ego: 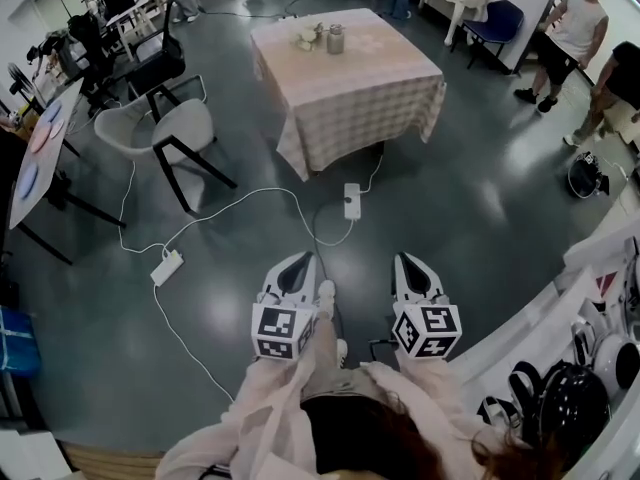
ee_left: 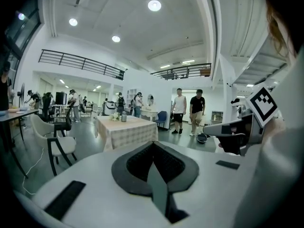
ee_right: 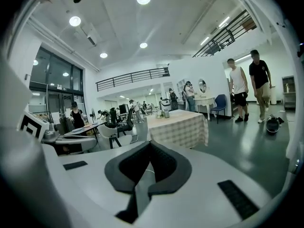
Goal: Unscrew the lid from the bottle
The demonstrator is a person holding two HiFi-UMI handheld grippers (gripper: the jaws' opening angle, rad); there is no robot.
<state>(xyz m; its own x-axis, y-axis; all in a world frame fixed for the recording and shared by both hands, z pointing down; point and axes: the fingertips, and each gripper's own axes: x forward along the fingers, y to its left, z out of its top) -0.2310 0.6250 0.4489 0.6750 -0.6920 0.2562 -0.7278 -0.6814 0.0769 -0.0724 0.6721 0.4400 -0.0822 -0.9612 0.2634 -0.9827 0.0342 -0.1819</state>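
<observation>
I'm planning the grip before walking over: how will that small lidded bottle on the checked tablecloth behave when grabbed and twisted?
The bottle stands upright and looks squat, so it probably won't tip easily. It sits on a draped tablecloth, so it may slide or drag the cloth if twisted one-handed. Its material is too small to tell.

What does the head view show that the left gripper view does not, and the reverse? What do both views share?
Only the head view: the power strip on the floor. Only the left gripper view: the ceiling lamps and the balcony railing. Both: the table with the checked cloth, the bottle standing on it, and the left tongs, shut and empty.
</observation>
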